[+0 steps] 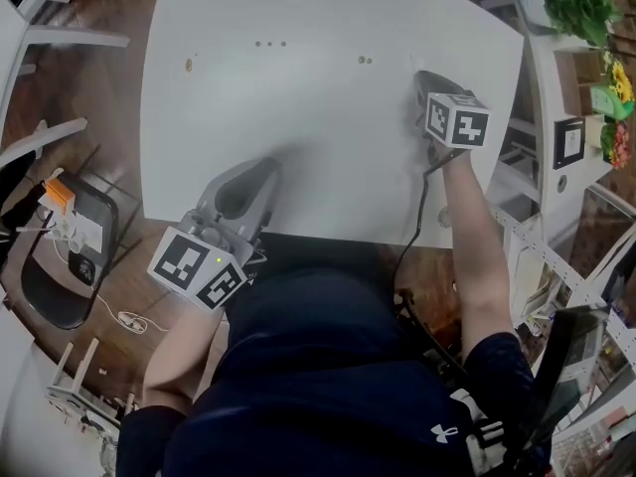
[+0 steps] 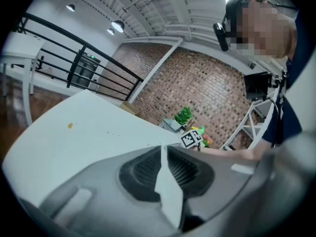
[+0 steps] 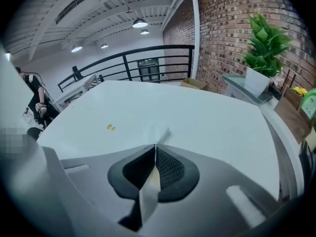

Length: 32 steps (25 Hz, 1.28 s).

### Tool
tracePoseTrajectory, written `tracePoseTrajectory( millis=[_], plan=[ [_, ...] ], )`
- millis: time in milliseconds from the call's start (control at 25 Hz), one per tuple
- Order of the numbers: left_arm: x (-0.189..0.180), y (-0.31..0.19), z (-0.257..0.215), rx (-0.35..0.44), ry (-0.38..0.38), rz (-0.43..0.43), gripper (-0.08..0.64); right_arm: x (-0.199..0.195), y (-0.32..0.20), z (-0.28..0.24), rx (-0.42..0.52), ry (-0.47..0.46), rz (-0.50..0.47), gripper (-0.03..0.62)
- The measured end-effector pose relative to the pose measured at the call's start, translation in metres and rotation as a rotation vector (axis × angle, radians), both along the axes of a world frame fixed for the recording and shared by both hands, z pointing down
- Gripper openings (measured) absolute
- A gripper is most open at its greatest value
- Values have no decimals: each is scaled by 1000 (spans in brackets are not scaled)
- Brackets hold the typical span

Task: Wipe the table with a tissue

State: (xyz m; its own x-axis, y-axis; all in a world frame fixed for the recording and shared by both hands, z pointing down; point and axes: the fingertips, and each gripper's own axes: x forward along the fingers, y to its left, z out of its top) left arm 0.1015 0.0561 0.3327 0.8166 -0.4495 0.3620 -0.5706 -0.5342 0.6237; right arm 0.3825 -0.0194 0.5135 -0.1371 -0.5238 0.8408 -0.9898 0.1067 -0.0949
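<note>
The right gripper (image 3: 155, 145) is seen with its jaws pressed together. A thin scrap of tissue (image 3: 165, 134) is pinched at their tips, and only a pale, blurred sliver of it is shown beyond them. Whether the tissue is touching the table (image 1: 298, 127) cannot be told. In the head view this gripper is pointed steeply down at the far right part of the table, and the tissue is lost there against the white top. A dark cable (image 1: 417, 217) is hung from the gripper along the forearm (image 1: 477, 256) that carries it.

The left gripper (image 2: 162, 147) is closed as well, with nothing caught between its jaws. It is held at a shallow tilt over the near edge of the table, well apart from the right one.

Small brownish spots (image 1: 365, 61) are scattered across the far part of the table, just left of the right gripper. A plant (image 3: 264, 38) in a white pot is placed beyond the table's right side, before a brick wall (image 3: 232, 19). A dark chair (image 1: 60, 286) is set on the wooden floor to the left
</note>
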Motion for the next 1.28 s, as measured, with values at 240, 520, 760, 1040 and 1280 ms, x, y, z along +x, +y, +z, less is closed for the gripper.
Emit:
tracePoseTrajectory(
  millis=[240, 520, 760, 1040, 1280],
  plan=[
    [-33, -14, 3, -11, -1, -7, 35, -44, -20, -15, 53, -41, -8, 14],
    [-51, -25, 5, -20, 7, -6, 34, -85, -33, -14, 19, -45, -154, 14],
    [-59, -29, 9, -29, 14, -12, 34, -80, -32, -2, -34, -8, -145, 14],
    [-63, -29, 12, -40, 16, -21, 34, -91, -33, 0, -34, -19, -153, 14],
    [-67, -32, 14, -42, 22, -32, 34, -98, -35, 1, -42, -41, -153, 14]
  ],
)
